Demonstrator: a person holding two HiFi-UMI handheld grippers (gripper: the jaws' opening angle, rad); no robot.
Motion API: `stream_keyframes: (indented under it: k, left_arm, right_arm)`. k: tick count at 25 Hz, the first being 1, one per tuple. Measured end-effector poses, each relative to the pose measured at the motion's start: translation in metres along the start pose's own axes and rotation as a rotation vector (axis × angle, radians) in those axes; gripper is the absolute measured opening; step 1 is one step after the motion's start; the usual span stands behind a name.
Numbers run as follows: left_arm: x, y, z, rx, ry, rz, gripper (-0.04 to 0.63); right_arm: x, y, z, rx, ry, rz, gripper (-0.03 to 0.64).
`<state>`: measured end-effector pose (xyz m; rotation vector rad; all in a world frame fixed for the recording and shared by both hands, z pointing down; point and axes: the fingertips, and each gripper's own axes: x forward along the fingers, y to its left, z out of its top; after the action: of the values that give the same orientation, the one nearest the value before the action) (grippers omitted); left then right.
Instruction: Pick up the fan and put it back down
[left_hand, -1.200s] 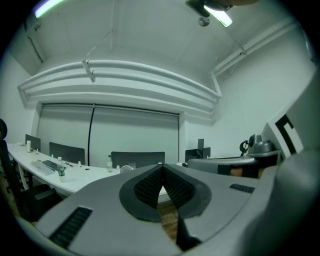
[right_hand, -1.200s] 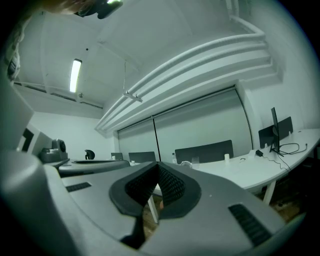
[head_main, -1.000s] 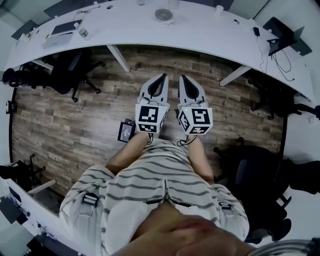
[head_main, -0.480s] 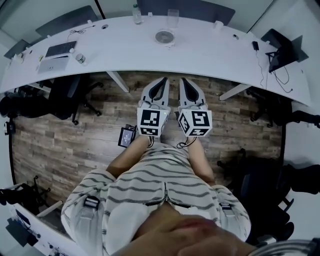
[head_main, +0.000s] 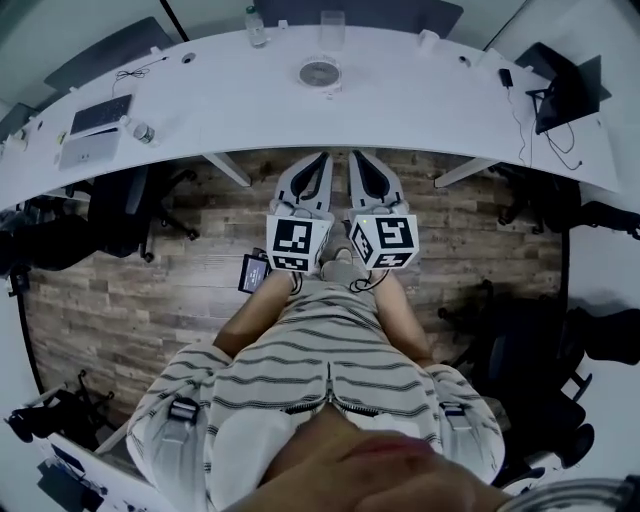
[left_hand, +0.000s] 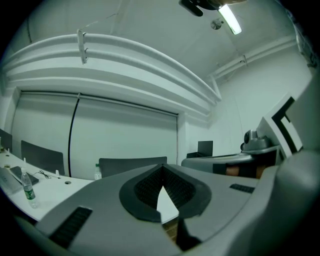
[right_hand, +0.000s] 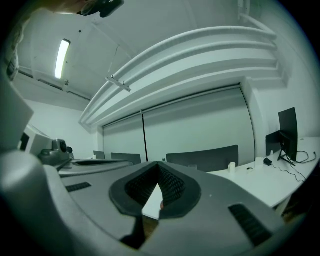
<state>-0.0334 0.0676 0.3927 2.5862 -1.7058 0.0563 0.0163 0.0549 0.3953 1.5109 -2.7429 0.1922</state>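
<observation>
Both pairs of jaws are pressed tip to tip with nothing between them. My left gripper (head_main: 321, 158) and right gripper (head_main: 353, 158) point level, side by side above the wood floor (head_main: 150, 260). Ahead, well apart from me, the fan (head_main: 319, 73) sits on the white table (head_main: 430, 95). It looks small, round and light, with stiff plastic and probably a bendable grille, so I'd grip its rim or base. A bottle (head_main: 255, 25) stands beyond it.

White table (head_main: 420, 95), brown wood-grain floor (head_main: 130, 270), dark-striped pale shirt (head_main: 320, 350), grey fan (head_main: 320, 72), black chair (head_main: 115, 205)
</observation>
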Motion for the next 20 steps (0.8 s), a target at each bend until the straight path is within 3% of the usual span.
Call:
stream_keyframes:
  k: [5, 20]
  left_arm:
    - [0.025, 0.007, -0.012, -0.001, 0.02, -0.008, 0.007]
    - [0.147, 0.052, 0.003, 0.02, -0.009, 0.011, 0.007]
  right_arm:
    - [0.019, -0.02, -0.006, 0.016, 0.004, -0.012, 0.006]
    - [0.128, -0.091, 0.007, -0.01, 0.007, -0.004, 0.006]
